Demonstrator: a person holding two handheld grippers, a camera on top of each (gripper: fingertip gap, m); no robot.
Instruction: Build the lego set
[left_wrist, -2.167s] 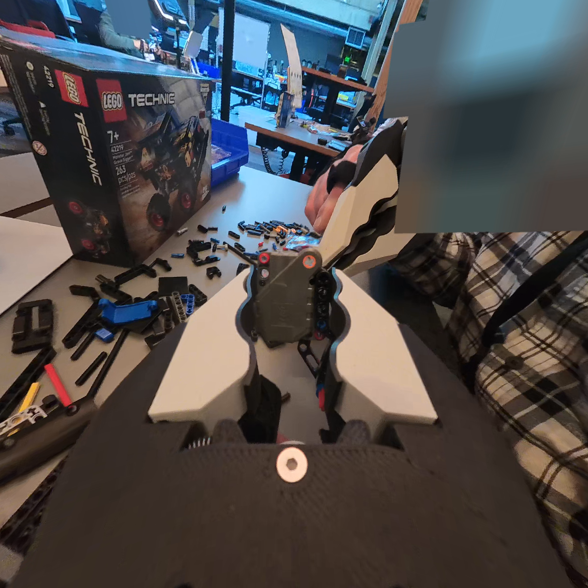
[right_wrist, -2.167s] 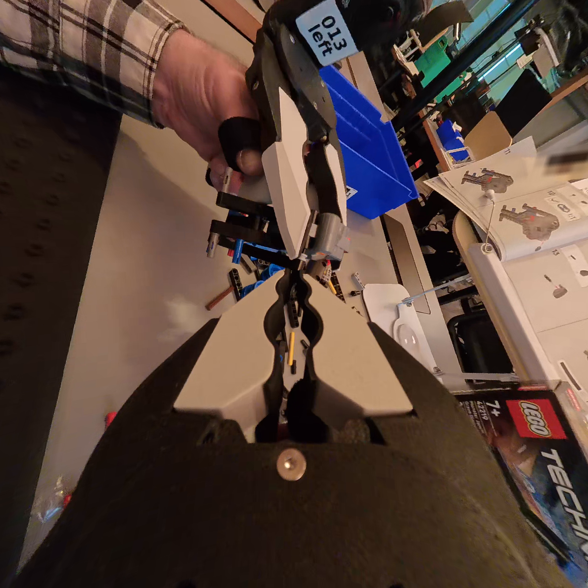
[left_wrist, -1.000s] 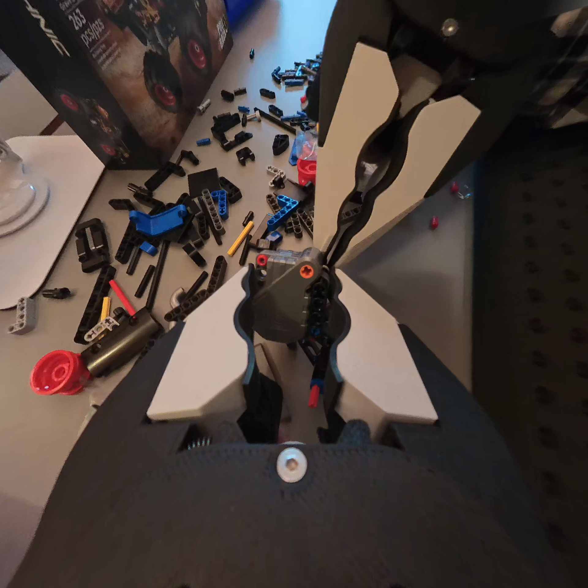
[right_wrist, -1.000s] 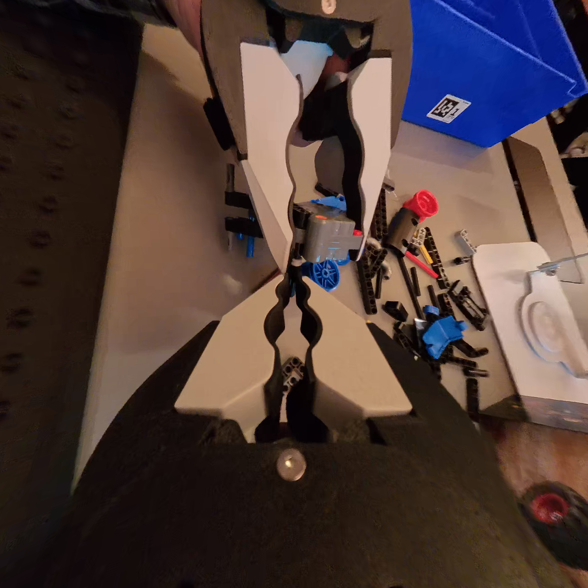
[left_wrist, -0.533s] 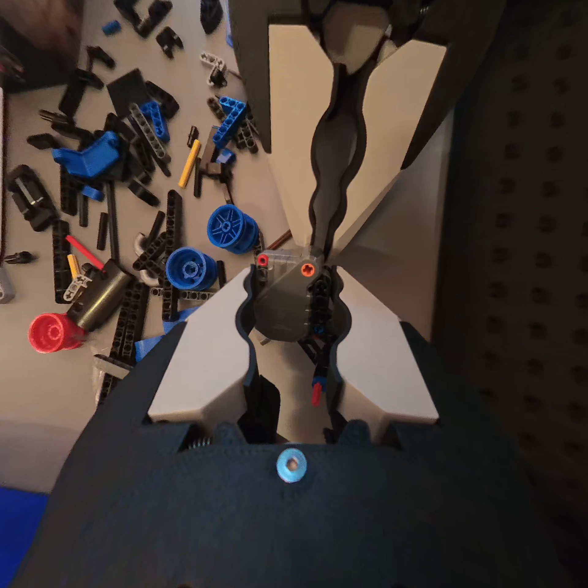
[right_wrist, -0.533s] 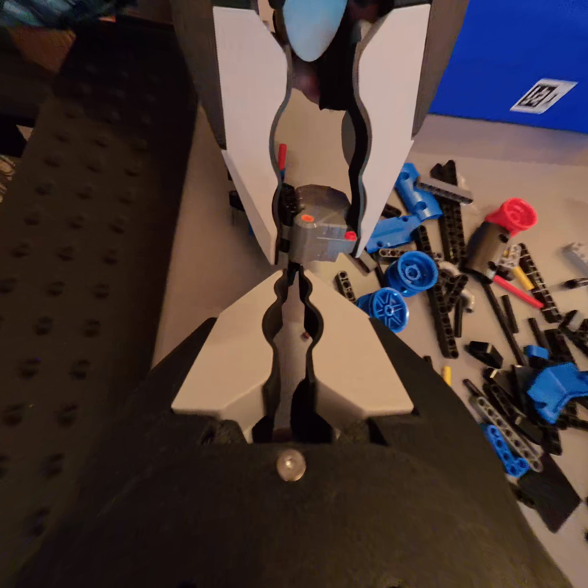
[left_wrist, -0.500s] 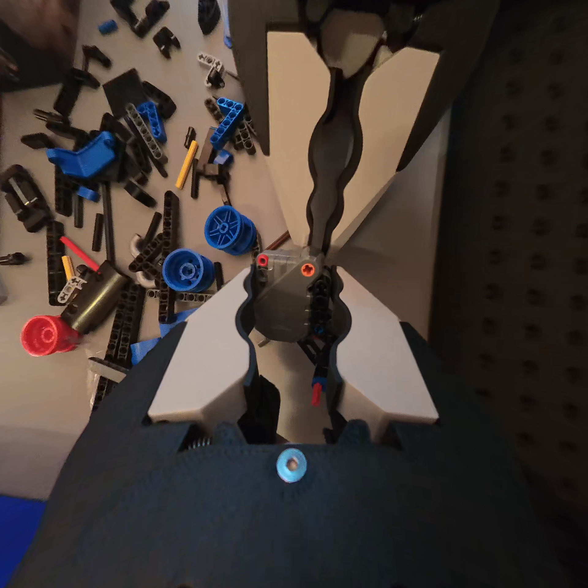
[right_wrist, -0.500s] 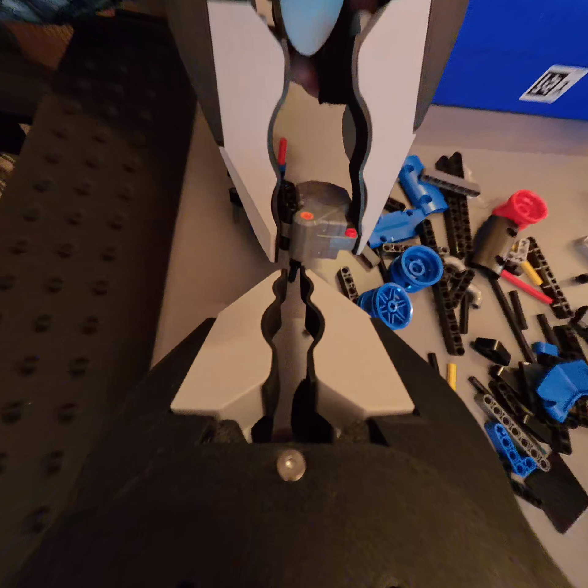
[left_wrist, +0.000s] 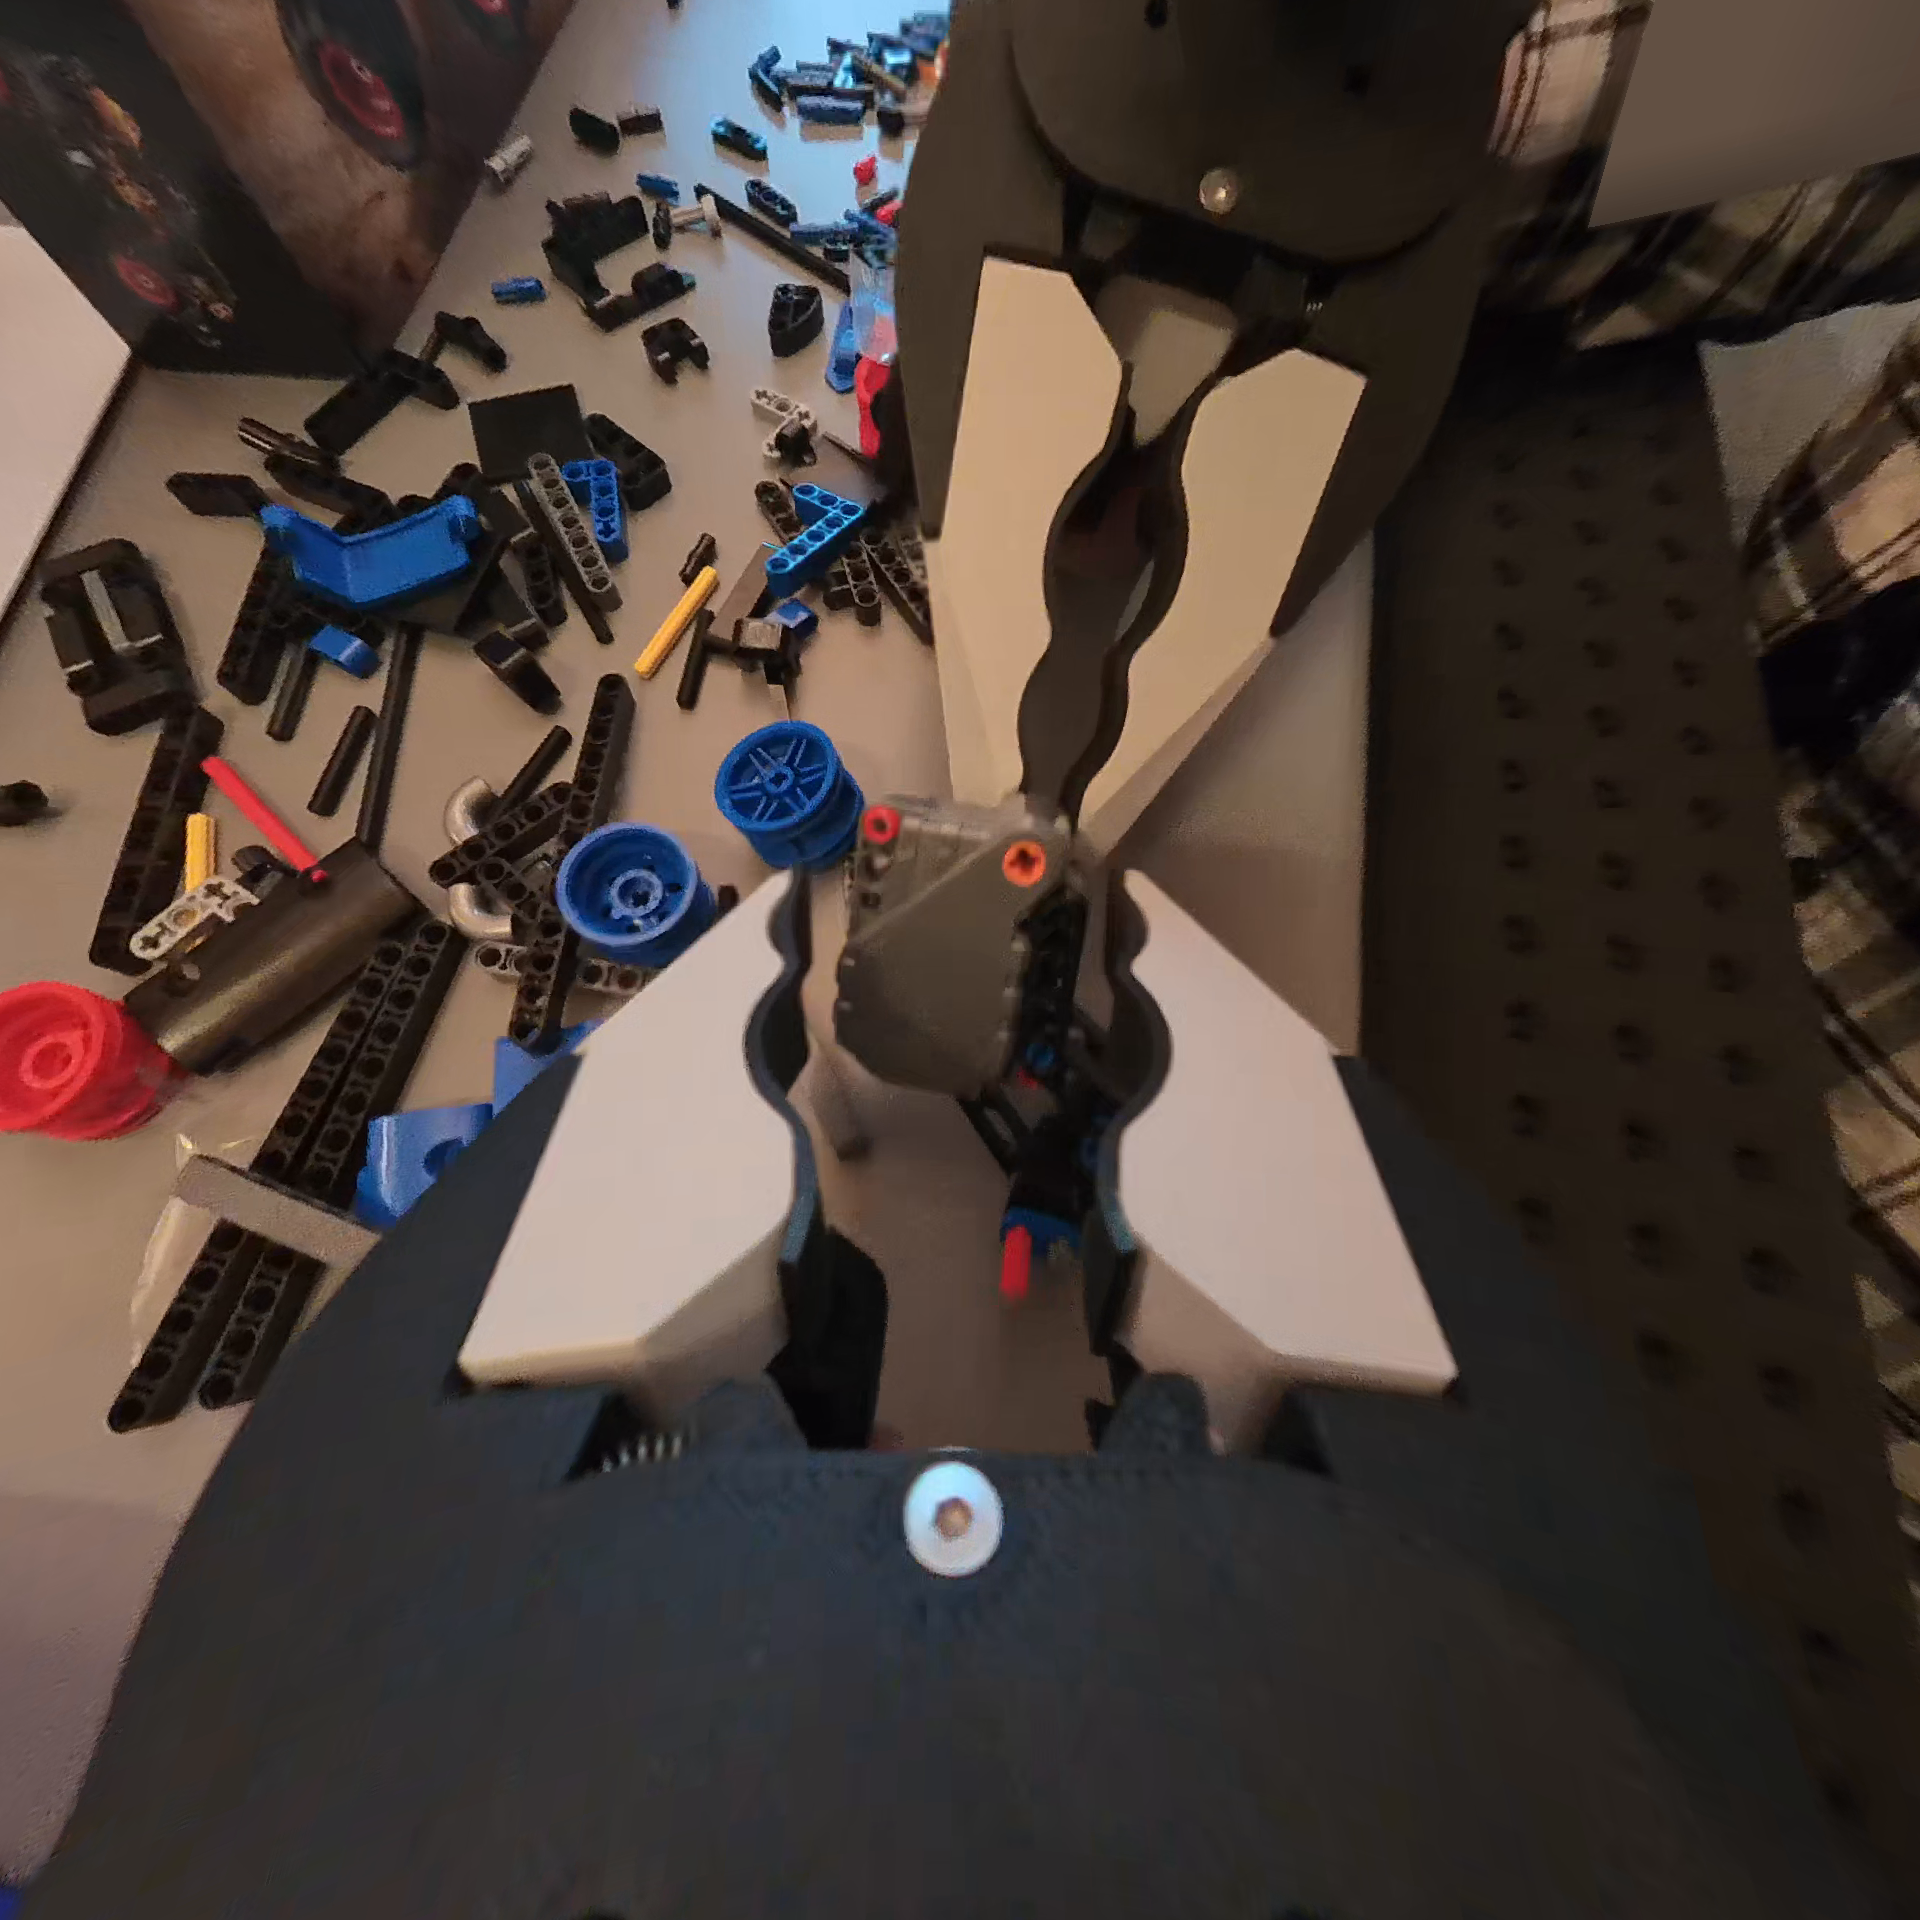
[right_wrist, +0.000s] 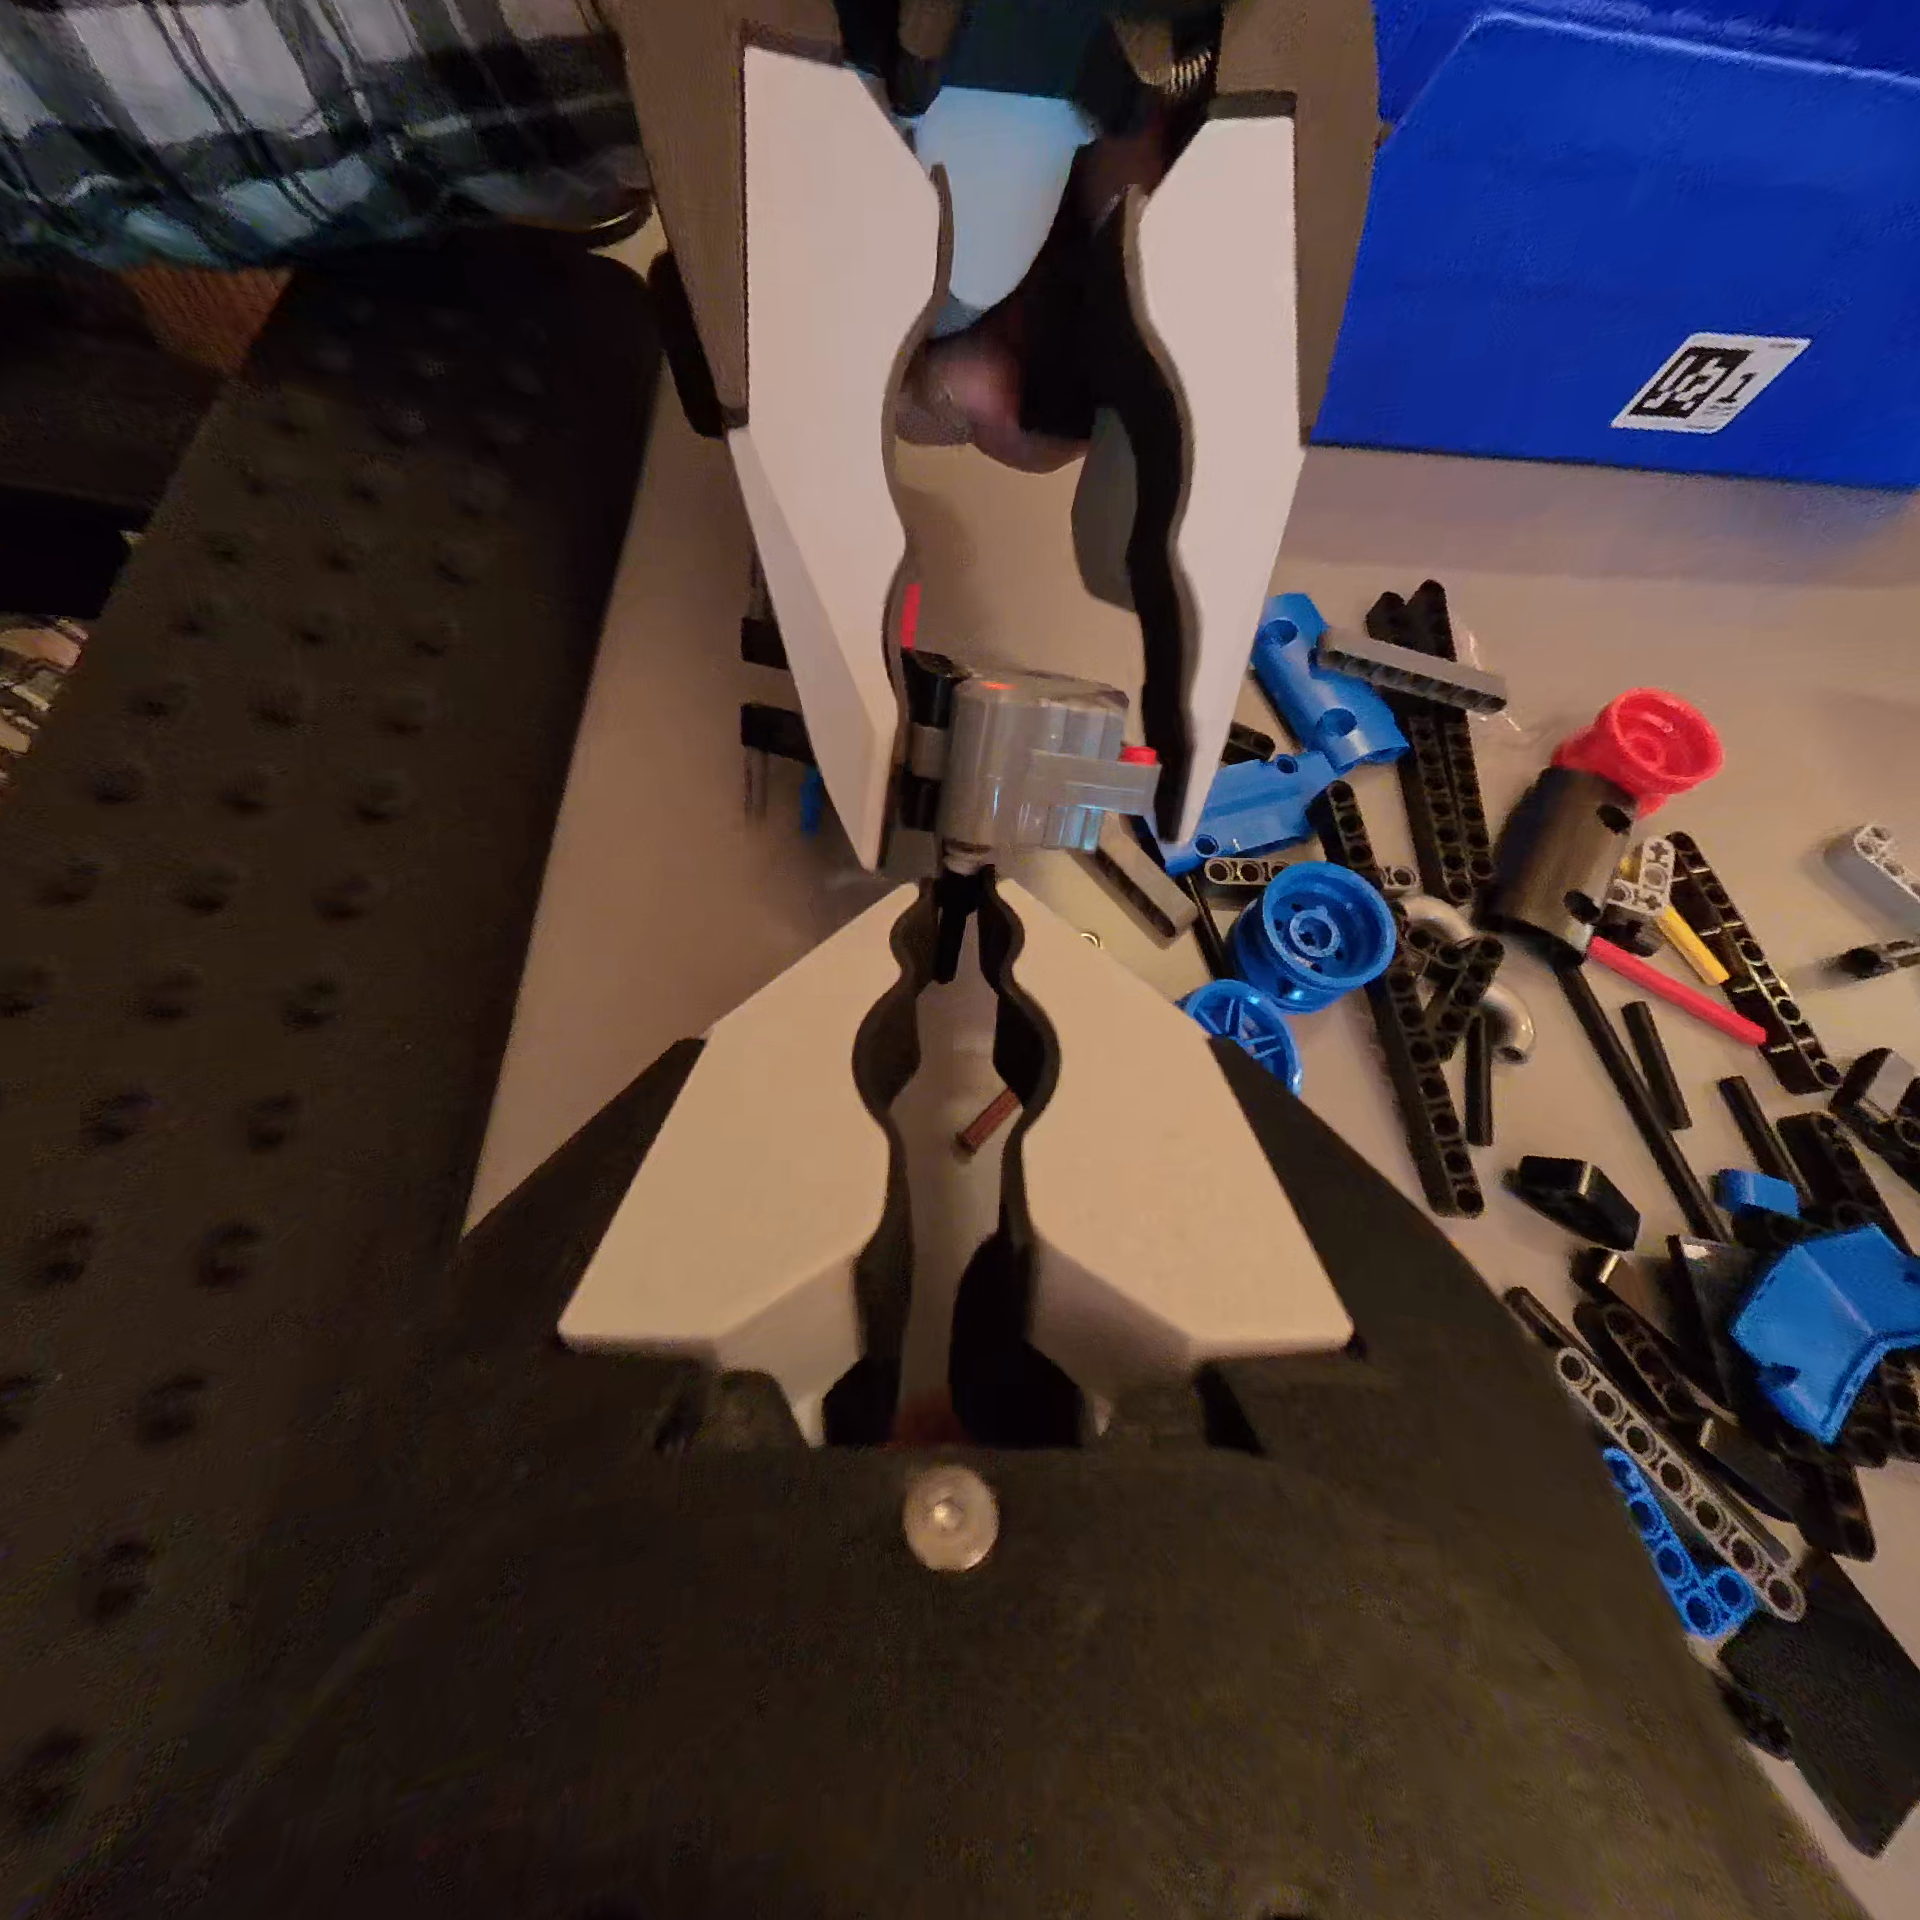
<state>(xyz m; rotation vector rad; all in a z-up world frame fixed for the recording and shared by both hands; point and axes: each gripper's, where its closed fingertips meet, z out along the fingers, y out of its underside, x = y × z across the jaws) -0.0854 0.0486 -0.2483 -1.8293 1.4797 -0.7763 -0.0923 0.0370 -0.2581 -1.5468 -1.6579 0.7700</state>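
Note:
My left gripper is shut on a grey block assembly with black beams and a red pin on its right side, held above the table. In the right wrist view this left gripper reaches in from the top with the grey block between its fingers. My right gripper meets it tip to tip and is shut on a thin black piece that sticks out of the block's underside. In the left wrist view the right gripper comes in from above and touches the block's top corner.
Loose black, blue, red and yellow parts cover the grey table. Two blue wheels lie near the grippers and a red wheel at the left. A blue bin, the set's box and a black studded mat border the area. My two grippers' fingertips are within a few centimetres of each other. The red wheel sits 15 cm or so from the ends of my left fingers. It is also in sight in the right wrist view.
Both grippers have swung from level to pointing down over the table and stayed tip to tip. The left has kept its hold on the grey assembly throughout.

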